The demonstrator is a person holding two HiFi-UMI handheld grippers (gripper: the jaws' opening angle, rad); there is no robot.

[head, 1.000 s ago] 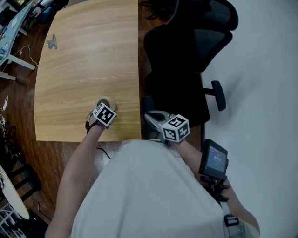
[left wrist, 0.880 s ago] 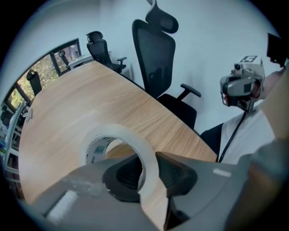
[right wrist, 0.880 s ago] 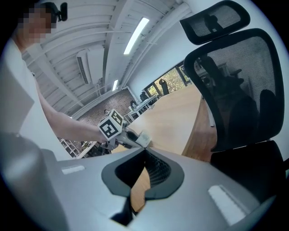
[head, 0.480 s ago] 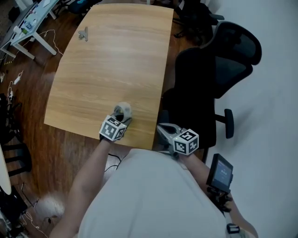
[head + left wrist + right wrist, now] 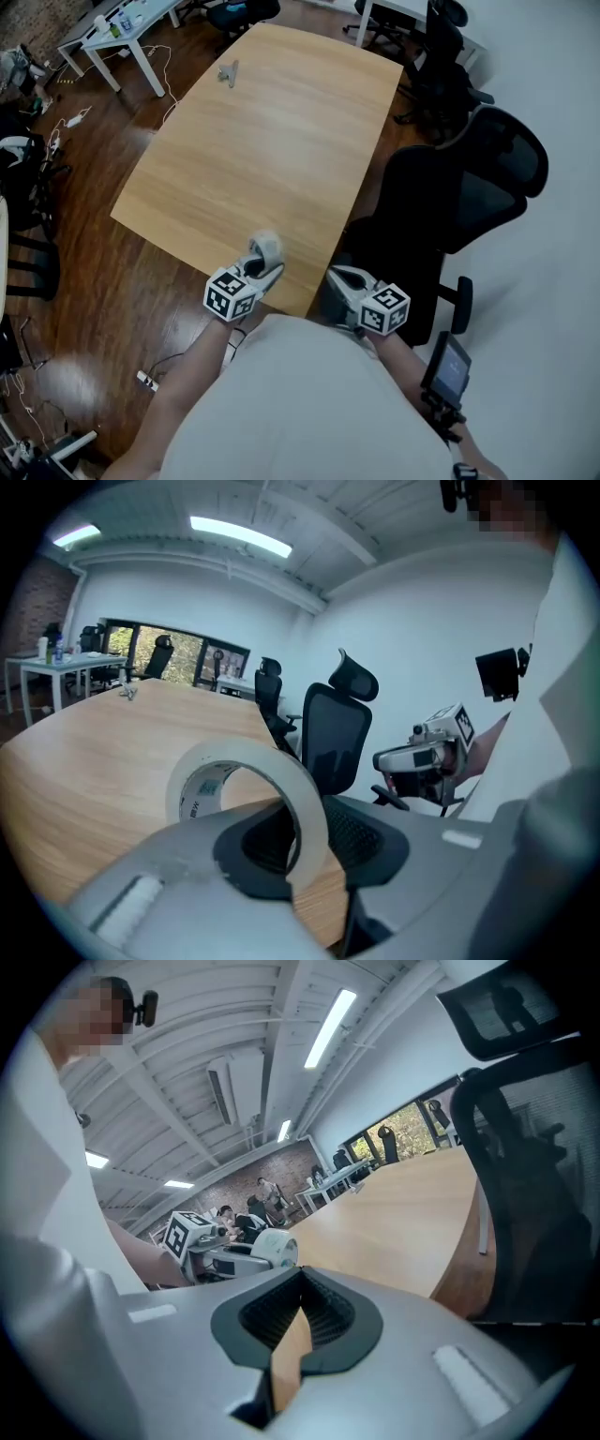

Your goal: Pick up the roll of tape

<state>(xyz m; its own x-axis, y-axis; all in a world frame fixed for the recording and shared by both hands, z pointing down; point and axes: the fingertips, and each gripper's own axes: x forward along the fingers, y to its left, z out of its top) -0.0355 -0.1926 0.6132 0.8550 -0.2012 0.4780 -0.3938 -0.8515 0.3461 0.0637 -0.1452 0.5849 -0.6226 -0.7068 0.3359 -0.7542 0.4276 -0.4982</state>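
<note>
Jaws of left gripper (image 5: pixel 260 272) clamped on roll of tape (image 5: pixel 265 247), held over near edge of bench (image 5: pixel 272 141). Right gripper (image 5: pixel 345 279) jaws clenched, empty, off bench's near right corner, beside black chair (image 5: pixel 450 197).

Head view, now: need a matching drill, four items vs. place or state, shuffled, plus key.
Items
1. roll of tape
2. right gripper
3. office chair
4. small grey clip

Place or state
A. lying at the far end of the table
B. shut, nothing held
C. clamped in the left gripper
D. black, beside the table's right edge

Pairs: 1-C, 2-B, 3-D, 4-A
</note>
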